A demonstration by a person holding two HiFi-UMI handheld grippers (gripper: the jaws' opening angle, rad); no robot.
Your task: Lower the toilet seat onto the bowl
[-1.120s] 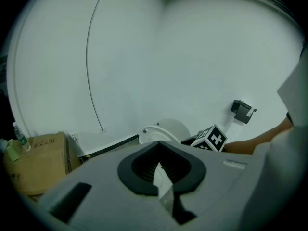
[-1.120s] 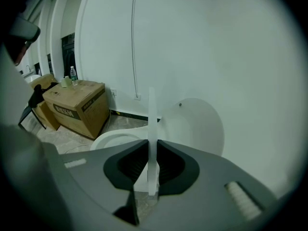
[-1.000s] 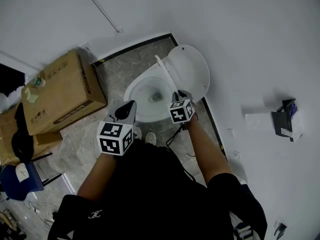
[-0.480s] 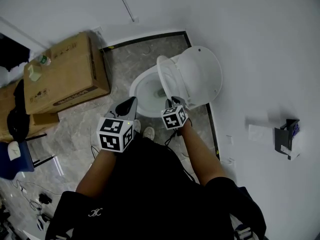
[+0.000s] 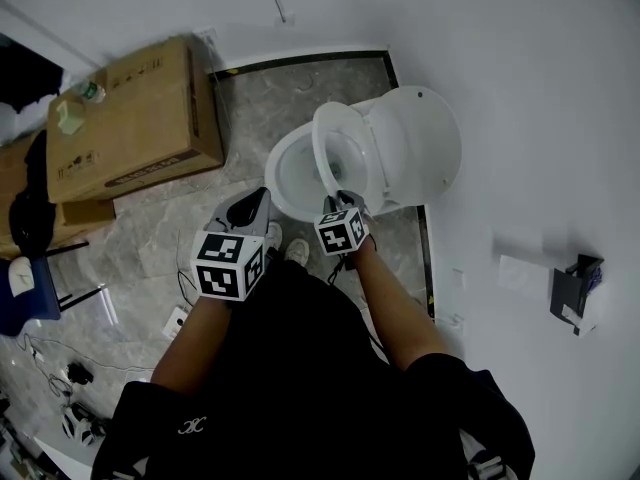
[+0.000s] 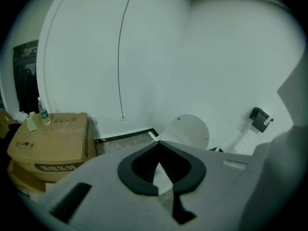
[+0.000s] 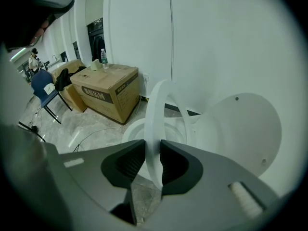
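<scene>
The white toilet seat [image 5: 320, 158] stands half raised, tilted over the bowl [image 5: 285, 183], with the lid [image 5: 415, 148] upright behind it. My right gripper [image 5: 343, 200] holds the seat's front rim [image 7: 155, 114]. The rim fills the gap between the pads while the jaws are opening. In the right gripper view the gripper [image 7: 153, 160] sits low in the middle and the lid [image 7: 240, 129] is at the right. My left gripper [image 5: 255, 208] hovers left of the bowl, shut and holding nothing. From the left gripper [image 6: 158, 146] I see the lid [image 6: 185, 129] beyond its tips.
Cardboard boxes [image 5: 130, 118] stand against the wall left of the toilet, with a bottle on top [image 7: 103, 57]. A blue chair [image 5: 20, 298] and floor cables [image 5: 180, 288] lie further left. A paper holder [image 5: 570, 288] hangs on the right wall. The person's shoes are just before the bowl.
The seat has swung from nearly upright to tilted forward over the bowl, with the right gripper following its rim down and toward me. The left gripper has stayed almost still.
</scene>
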